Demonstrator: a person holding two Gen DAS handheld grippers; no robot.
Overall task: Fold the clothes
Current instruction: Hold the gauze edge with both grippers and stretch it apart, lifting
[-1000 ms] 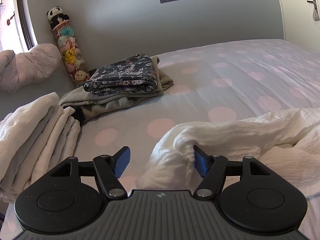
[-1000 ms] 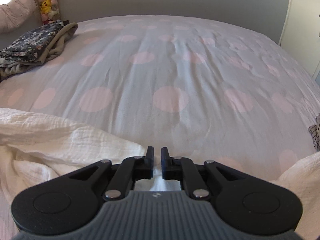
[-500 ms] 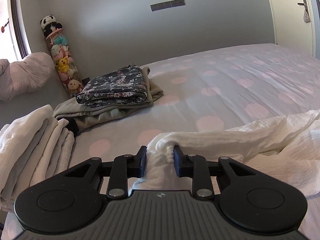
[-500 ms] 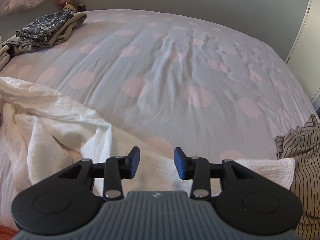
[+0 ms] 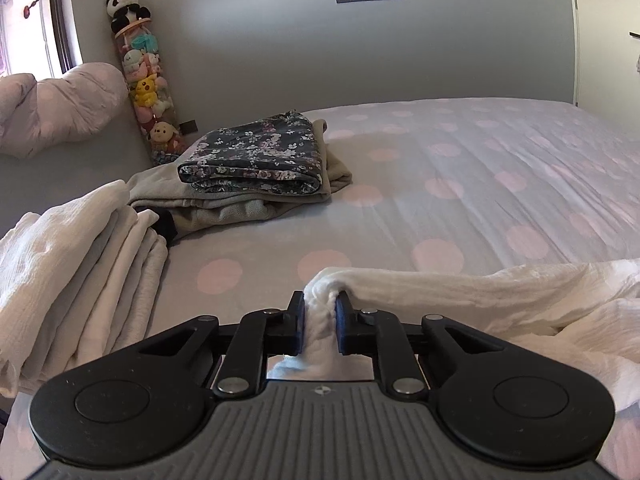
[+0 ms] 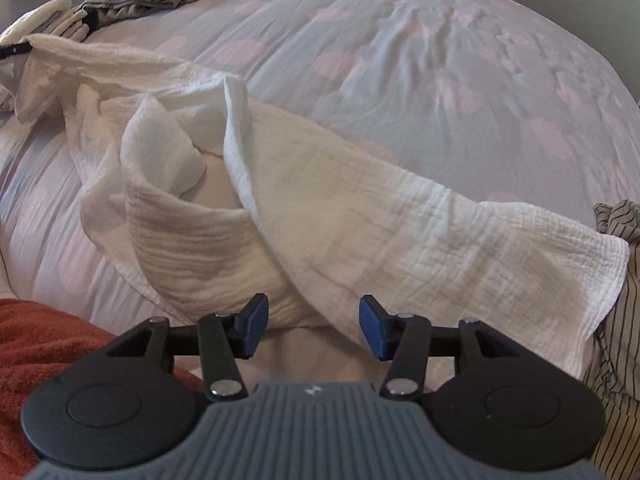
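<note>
The left gripper [image 5: 320,320] is pinching a bunched corner of the white muslin garment [image 6: 320,208], which is lying crumpled across the near edge of the bed [image 5: 460,168]. The right gripper [image 6: 314,326] is hovering over the garment with its jaws spread wide, gripping nothing.

Matte black linkage arms, silver pivot screws, ribbed grey housing with small logo; blue pads [image 6: 370,327] on right gripper [image 6: 313,330].

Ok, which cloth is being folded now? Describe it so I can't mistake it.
On the spotted bed, it is the crinkled white cloth lying loose and rumpled across the middle. Unlike the folded white stack and the floral pile nearby, it is unfolded, and the left gripper pinches one end.
</note>
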